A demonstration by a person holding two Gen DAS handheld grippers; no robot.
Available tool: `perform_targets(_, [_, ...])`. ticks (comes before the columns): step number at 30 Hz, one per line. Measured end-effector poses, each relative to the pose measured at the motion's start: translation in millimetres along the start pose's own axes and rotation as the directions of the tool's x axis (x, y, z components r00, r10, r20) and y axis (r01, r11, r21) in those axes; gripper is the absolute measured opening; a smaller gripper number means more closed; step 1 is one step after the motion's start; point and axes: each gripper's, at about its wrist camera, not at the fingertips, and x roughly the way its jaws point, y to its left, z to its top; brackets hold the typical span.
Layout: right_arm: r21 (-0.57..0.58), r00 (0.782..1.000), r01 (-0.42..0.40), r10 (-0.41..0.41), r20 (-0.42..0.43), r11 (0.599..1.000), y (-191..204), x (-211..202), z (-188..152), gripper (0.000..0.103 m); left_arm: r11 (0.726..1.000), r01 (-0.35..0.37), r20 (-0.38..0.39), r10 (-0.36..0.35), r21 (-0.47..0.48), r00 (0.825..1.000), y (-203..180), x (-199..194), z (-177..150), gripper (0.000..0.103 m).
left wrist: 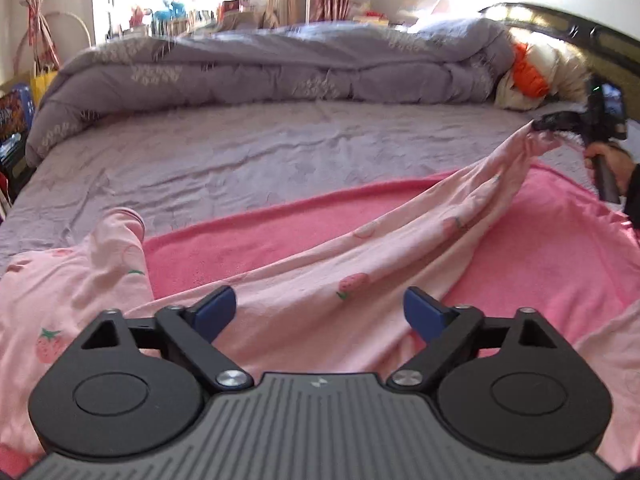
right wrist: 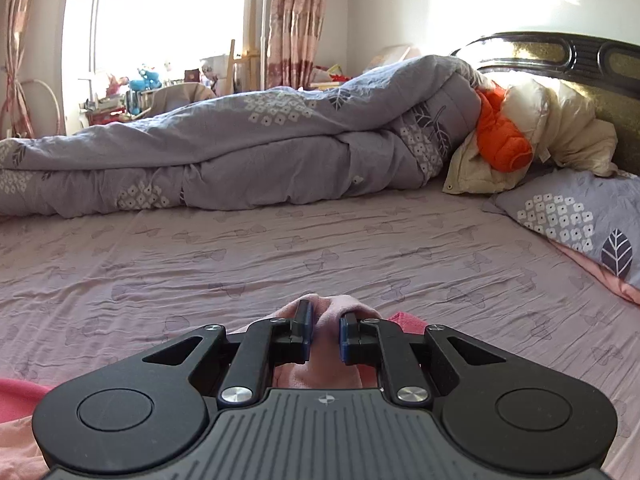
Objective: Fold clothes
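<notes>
Jaws of right gripper [right wrist: 324,336] hide pinched garment [right wrist: 320,368] end.

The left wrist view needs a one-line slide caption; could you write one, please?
Open left gripper hovers over pink strawberry-print garment while right gripper lifts its end.

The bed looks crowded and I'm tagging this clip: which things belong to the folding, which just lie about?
In the job: pink strawberry garment; right gripper shut on its end; left gripper open above it.
Lying about: pink blanket, grey quilt, orange jacket, pillow.
</notes>
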Motion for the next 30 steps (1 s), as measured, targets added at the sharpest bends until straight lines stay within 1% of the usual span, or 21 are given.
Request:
perform_targets(1, [-0.001, 1.000, 0.005, -0.005, 0.001, 1.000, 2, 5, -1, 0.015, 0.993, -0.091, 0.000, 0.092, 0.070, 0.996, -9, 22, 4, 0.071])
perform_targets(2, [-0.008, 1.000, 0.008, -0.008, 0.004, 1.000, 4, 9, -1, 0.015, 0.978, -0.147, 0.013, 0.146, 0.147, 0.989, -18, 37, 4, 0.071])
perform_targets(3, [-0.016, 1.000, 0.008, -0.008, 0.005, 1.000, 6, 13, -1, 0.015, 0.956, -0.190, 0.030, 0.188, 0.222, 0.982, -27, 52, 3, 0.071])
perform_targets(5, [-0.023, 1.000, 0.007, -0.006, 0.007, 1.000, 9, 21, 1, 0.015, 0.914, -0.179, 0.016, 0.185, 0.363, 0.983, -47, 77, -6, 0.071])
perform_targets(6, [-0.020, 1.000, 0.004, -0.004, 0.007, 1.000, 10, 25, 2, 0.015, 0.903, -0.201, 0.025, 0.207, 0.379, 0.978, -50, 84, -7, 0.071])
perform_targets(8, [-0.006, 1.000, -0.006, 0.006, 0.010, 1.000, 12, 31, 4, 0.015, 0.885, -0.262, 0.051, 0.264, 0.385, 0.963, -55, 96, -8, 0.073])
perform_targets(11, [0.035, 1.000, -0.025, 0.025, 0.015, 0.999, 12, 39, -2, 0.015, 0.851, -0.352, 0.090, 0.345, 0.390, 0.934, -62, 113, -9, 0.072])
perform_targets(14, [0.077, 0.999, -0.043, 0.042, 0.009, 0.996, 10, 47, -16, 0.015, 0.813, -0.452, 0.113, 0.443, 0.368, 0.889, -60, 127, -8, 0.072])
perform_targets(15, [0.087, 0.999, -0.050, 0.049, 0.005, 0.995, 7, 50, -21, 0.015, 0.808, -0.466, 0.111, 0.459, 0.361, 0.881, -59, 130, -7, 0.072])
perform_targets(17, [0.122, 0.998, -0.066, 0.066, 0.011, 0.990, 0, 55, -31, 0.015, 0.787, -0.517, 0.098, 0.517, 0.337, 0.851, -55, 137, -1, 0.072])
perform_targets(18, [0.145, 0.997, -0.073, 0.073, 0.007, 0.987, -5, 57, -35, 0.015, 0.789, -0.528, 0.079, 0.533, 0.314, 0.843, -49, 143, 3, 0.072])
perform_targets(19, [0.169, 0.997, -0.081, 0.082, -0.002, 0.982, -9, 61, -39, 0.015, 0.802, -0.528, 0.056, 0.535, 0.281, 0.843, -43, 147, 8, 0.072])
perform_targets(20, [0.185, 0.995, -0.094, 0.097, -0.004, 0.978, -13, 63, -40, 0.015, 0.805, -0.534, 0.043, 0.543, 0.256, 0.839, -37, 152, 14, 0.072])
perform_targets(22, [0.198, 0.991, -0.135, 0.134, 0.018, 0.971, -21, 62, -38, 0.015, 0.806, -0.549, 0.031, 0.557, 0.224, 0.830, -31, 152, 19, 0.072])
perform_targets(24, [0.208, 0.984, -0.176, 0.162, 0.079, 0.962, -28, 55, -32, 0.015, 0.794, -0.575, 0.061, 0.576, 0.197, 0.815, -35, 137, 17, 0.072])
perform_targets(25, [0.231, 0.980, -0.191, 0.171, 0.104, 0.954, -34, 54, -29, 0.015, 0.787, -0.589, 0.078, 0.586, 0.183, 0.807, -37, 129, 15, 0.071])
perform_targets(26, [0.263, 0.976, -0.204, 0.176, 0.126, 0.943, -40, 53, -25, 0.017, 0.796, -0.579, 0.115, 0.568, 0.176, 0.815, -44, 115, 11, 0.071])
perform_targets(27, [0.295, 0.972, -0.217, 0.180, 0.148, 0.931, -47, 53, -21, 0.018, 0.808, -0.556, 0.156, 0.534, 0.195, 0.831, -53, 103, 5, 0.076])
perform_targets(28, [0.318, 0.979, -0.191, 0.157, 0.131, 0.928, -52, 56, -17, 0.026, 0.818, -0.532, 0.197, 0.497, 0.221, 0.845, -63, 93, -2, 0.085])
perform_targets(29, [0.324, 0.987, -0.154, 0.134, 0.084, 0.933, -55, 63, -16, 0.039, 0.815, -0.522, 0.207, 0.481, 0.253, 0.852, -70, 93, -9, 0.087])
perform_targets(30, [0.321, 0.991, -0.136, 0.133, 0.030, 0.937, -57, 70, -17, 0.044, 0.808, -0.514, 0.210, 0.471, 0.288, 0.857, -76, 95, -16, 0.087])
